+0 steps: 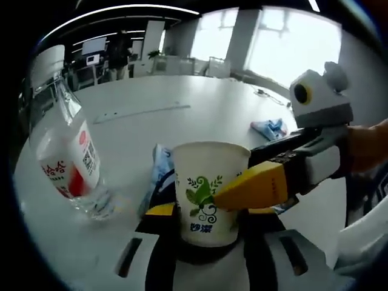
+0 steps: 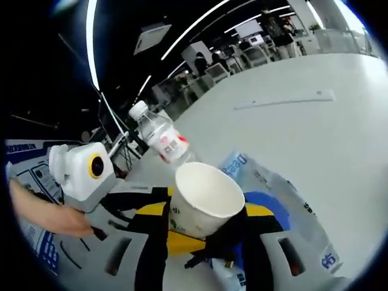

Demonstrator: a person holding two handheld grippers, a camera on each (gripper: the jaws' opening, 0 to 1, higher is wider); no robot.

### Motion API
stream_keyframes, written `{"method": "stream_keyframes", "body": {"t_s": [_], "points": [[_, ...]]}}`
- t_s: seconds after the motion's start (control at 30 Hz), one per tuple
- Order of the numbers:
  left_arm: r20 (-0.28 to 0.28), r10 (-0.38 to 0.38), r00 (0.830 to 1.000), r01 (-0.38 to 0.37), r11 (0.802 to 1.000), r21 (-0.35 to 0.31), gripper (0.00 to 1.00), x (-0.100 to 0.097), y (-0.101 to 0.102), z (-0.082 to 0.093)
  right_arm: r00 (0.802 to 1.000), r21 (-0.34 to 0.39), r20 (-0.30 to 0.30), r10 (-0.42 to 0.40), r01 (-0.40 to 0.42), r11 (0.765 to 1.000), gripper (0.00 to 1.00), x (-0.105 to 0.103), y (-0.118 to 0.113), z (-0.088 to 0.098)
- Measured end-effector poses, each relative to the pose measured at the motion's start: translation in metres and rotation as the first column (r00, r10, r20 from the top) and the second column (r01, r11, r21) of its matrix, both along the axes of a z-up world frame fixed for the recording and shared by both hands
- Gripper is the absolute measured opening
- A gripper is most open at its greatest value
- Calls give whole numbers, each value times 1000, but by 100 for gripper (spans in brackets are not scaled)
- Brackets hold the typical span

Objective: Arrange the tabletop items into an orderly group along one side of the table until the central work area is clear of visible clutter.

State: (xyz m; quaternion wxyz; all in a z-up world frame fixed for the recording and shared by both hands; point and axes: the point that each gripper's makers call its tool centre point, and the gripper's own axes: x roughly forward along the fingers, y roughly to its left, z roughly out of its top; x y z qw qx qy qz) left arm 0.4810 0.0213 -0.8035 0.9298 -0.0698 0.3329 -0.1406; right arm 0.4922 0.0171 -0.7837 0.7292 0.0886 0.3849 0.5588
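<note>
Centrally, paper cup [image 1: 211, 191] upright on white desk [image 1: 200, 115], both tools pinching it, right tool [image 1: 254, 188] from the right, left tool [image 1: 209, 233] below, water bottle [image 1: 66, 154] left, blue packet [image 2: 273, 194] behind

We see a white paper cup [image 1: 211, 193] w/ green leaf print and blue lettering; inside plain white in the right gripper view [image 2: 205, 200]. Grippers: left gripper [image 1: 206, 233] has black body w/ yellow finger pads, right gripper [image 1: 257, 188] same yellow pad, grey-white housing. Clear plastic bottle [image 1: 66, 157], white cap [image 2: 139, 110], label white + red w/ red lettering and a black barcode. Wrapper [image 2: 276, 197] under the cup: white/pale blue, dark blue patch, blue text. Light blue cloth [image 1: 270, 128] further back. Table [image 1: 182, 115] plain off-white/light grey, no pattern.
</note>
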Motion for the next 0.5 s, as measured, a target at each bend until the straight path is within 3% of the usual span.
{"method": "stream_keyframes", "body": {"t_s": [0.5], "points": [[26, -42, 999, 41, 999, 28, 36, -3, -5, 7, 999, 9, 28, 40, -40, 999, 40, -10, 2, 7]]}}
